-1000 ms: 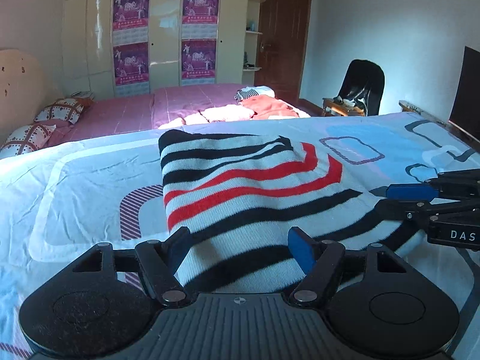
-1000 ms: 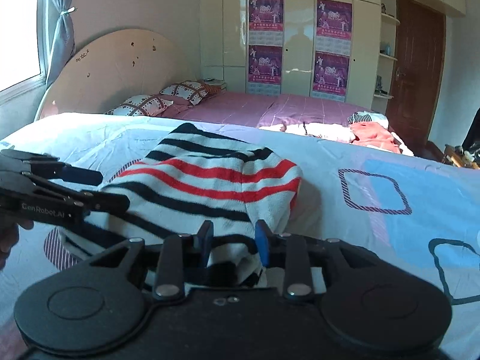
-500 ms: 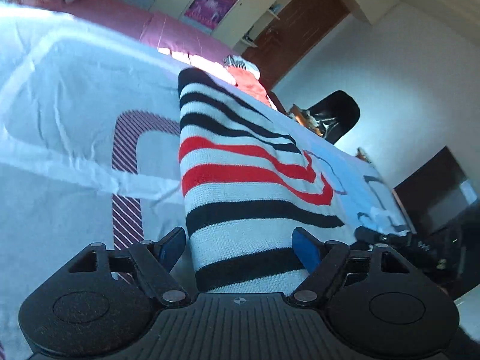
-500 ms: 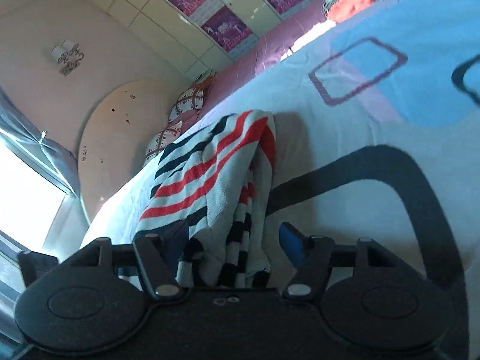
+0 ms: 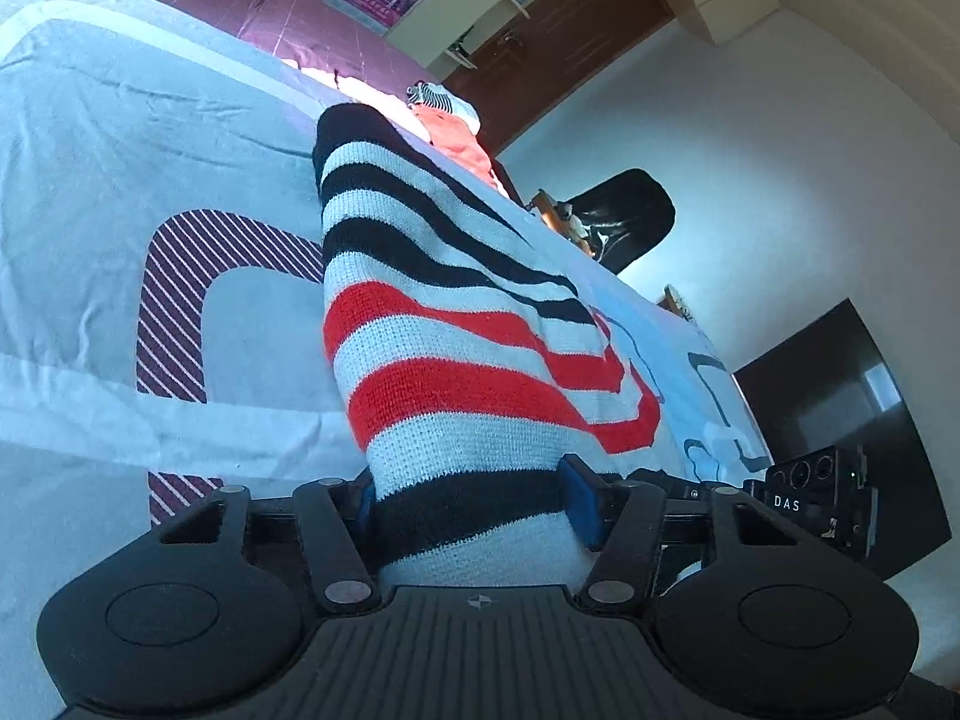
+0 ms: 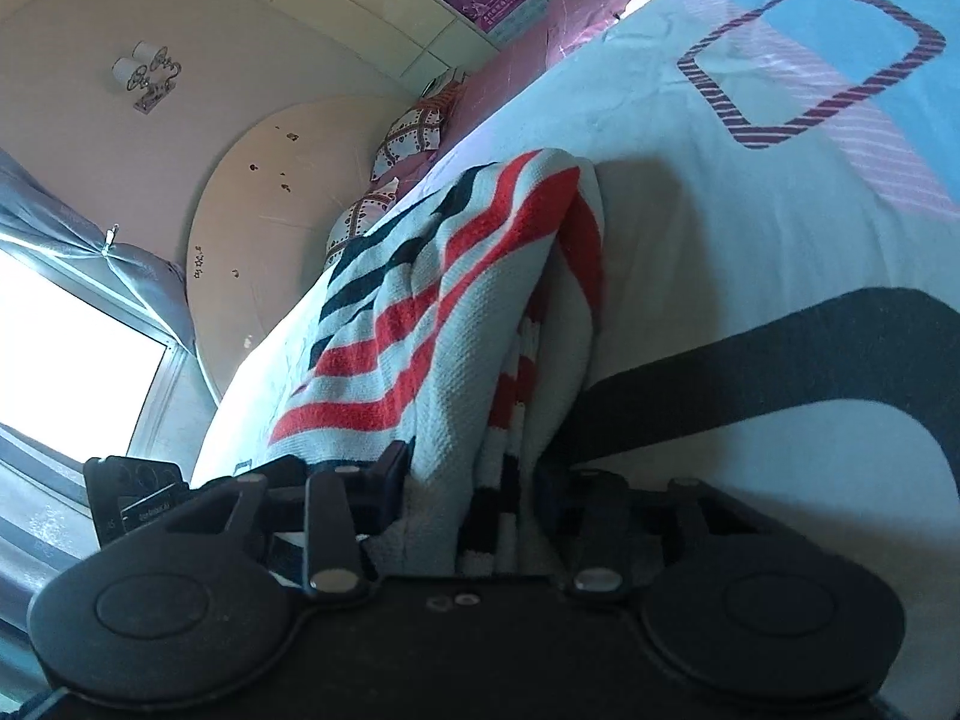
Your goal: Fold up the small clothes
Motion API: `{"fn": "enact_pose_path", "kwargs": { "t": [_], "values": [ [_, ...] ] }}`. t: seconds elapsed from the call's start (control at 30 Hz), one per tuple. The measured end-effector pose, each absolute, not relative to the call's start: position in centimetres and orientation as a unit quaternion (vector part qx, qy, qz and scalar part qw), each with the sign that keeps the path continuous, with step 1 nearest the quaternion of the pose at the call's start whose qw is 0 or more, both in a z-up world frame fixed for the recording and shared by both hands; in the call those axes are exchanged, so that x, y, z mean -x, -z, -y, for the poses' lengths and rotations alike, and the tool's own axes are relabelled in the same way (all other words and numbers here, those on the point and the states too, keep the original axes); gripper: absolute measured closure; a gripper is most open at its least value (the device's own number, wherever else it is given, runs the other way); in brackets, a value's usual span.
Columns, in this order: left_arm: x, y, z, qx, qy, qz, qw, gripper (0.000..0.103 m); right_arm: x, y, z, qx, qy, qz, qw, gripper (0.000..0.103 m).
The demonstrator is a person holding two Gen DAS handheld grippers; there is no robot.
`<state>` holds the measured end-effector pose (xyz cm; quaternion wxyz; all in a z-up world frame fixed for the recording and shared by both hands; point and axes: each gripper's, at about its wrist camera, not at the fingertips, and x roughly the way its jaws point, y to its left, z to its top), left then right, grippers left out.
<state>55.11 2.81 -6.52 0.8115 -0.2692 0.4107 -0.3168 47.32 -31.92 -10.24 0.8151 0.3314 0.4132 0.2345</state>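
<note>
Both tongs are tilting w/ the near hem of the striped knit sweater (image 5: pixel 480 360) sitting between their fingers. Left gripper (image 5: pixel 471 507) is closing on a black stripe at the hem; blue pads (image 5: pixel 579 495) are touching the knit on both sides. Right gripper (image 6: pixel 474 498) is pinching the bunched, folded edge (image 6: pixel 498 420). Rest of the sweater is lying folded on the light-blue bedspread (image 5: pixel 120 150), w/ the right tool's body (image 5: pixel 816 492) showing just beside the left one.
</note>
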Motion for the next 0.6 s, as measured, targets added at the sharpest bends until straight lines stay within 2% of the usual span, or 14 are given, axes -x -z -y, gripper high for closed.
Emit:
{"fn": "enact_pose_path", "kwargs": {
  "t": [0.07, 0.13, 0.33, 0.6],
  "values": [
    [-54.8, 5.6, -3.6, 0.275, 0.325, -0.391, 0.816, 0.061, -46.7, 9.3, 31.1, -0.315, -0.224, -0.405, 0.829, 0.067],
    [-54.6, 4.6, -4.7, 0.287, 0.333, -0.374, 0.817, 0.063, -45.9, 8.4, 30.4, -0.311, -0.22, -0.393, 0.837, 0.068],
    [-53.4, 1.2, -11.8, 0.296, 0.329, -0.335, 0.832, 0.063, -45.8, 4.7, 23.3, -0.282, -0.258, -0.37, 0.847, 0.068],
    [-46.4, -0.5, -28.9, 0.308, 0.228, -0.301, 0.873, 0.063, -48.8, 4.3, 8.6, -0.266, -0.356, -0.382, 0.81, 0.068]
  ]
}}
